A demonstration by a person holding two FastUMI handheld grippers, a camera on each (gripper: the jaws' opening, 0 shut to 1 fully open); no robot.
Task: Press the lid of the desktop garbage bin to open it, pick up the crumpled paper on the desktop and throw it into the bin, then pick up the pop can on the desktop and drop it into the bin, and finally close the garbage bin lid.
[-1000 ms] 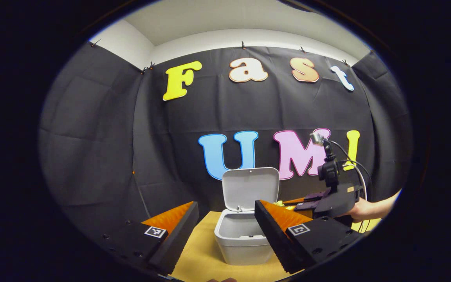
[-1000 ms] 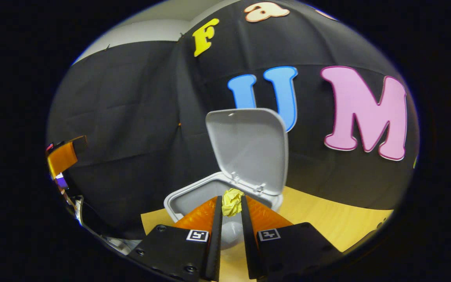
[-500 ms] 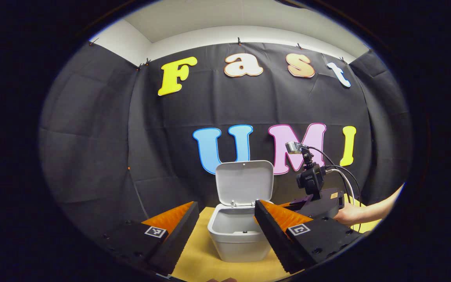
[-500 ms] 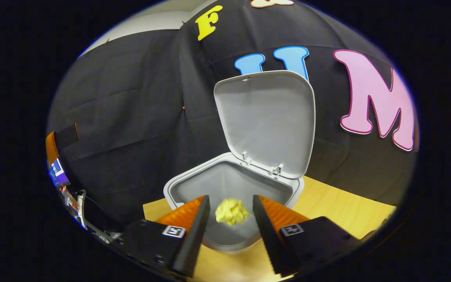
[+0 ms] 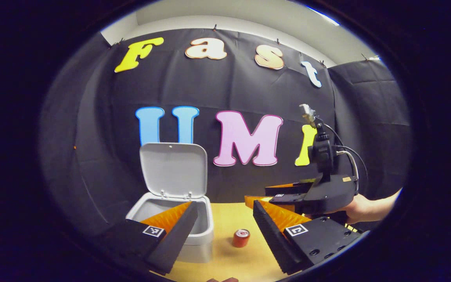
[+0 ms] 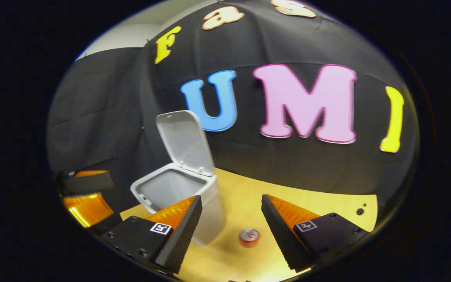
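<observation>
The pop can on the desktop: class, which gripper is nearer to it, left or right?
Probably the right gripper, open just above the pop can, though it's close. The left gripper is open too, slightly farther back.

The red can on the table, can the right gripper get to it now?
Probably yes. The right gripper has its jaws open with nothing in them, and the can stands upright on bare table beside the bin.

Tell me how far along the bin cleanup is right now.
Done: the bin stands with its lid up. No crumpled paper lies on the visible desktop, so it has probably been binned, though the bin's bottom is hidden. In hand: nothing; the right gripper and left gripper are open. Left: the pop can stands upright beside the bin, then the lid needs closing.
</observation>
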